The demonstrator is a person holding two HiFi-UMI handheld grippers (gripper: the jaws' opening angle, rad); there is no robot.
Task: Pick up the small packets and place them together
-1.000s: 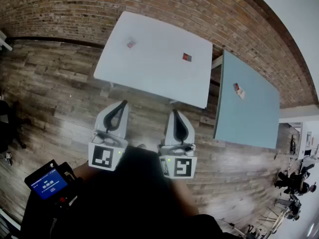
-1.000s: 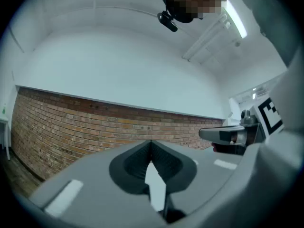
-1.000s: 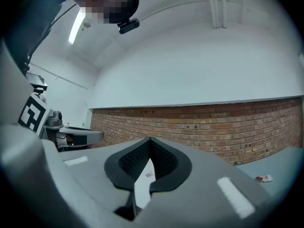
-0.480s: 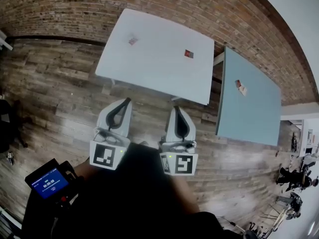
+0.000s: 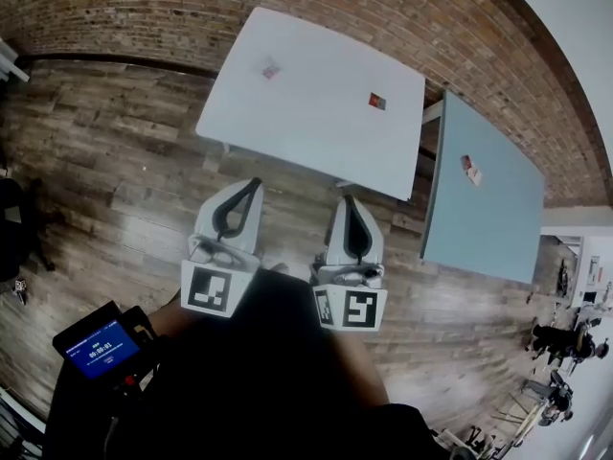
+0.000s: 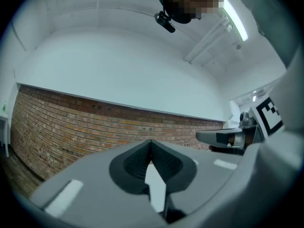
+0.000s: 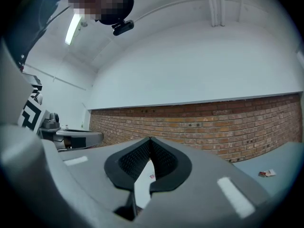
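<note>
Two small packets lie far apart on the white table (image 5: 316, 113): a pale one (image 5: 271, 68) near its far left and a red one (image 5: 378, 102) toward its right. More small packets (image 5: 470, 169) rest on the blue-grey table (image 5: 479, 218) to the right; they show again as packets (image 7: 267, 173) in the right gripper view. My left gripper (image 5: 255, 184) and right gripper (image 5: 349, 201) hang side by side over the wooden floor, short of the white table. Both are shut and hold nothing. In the left gripper view the left gripper (image 6: 151, 144) points at the brick wall.
A brick wall (image 5: 192, 8) runs behind both tables. A handheld device with a blue screen (image 5: 96, 343) sits at the lower left. Chairs and other furniture (image 5: 560, 343) stand at the far right edge. Wooden floor (image 5: 105, 171) lies left of the white table.
The view has shifted: the tables sit a little farther right and higher in the picture. Both grippers have edged forward toward the white table, still shut.
</note>
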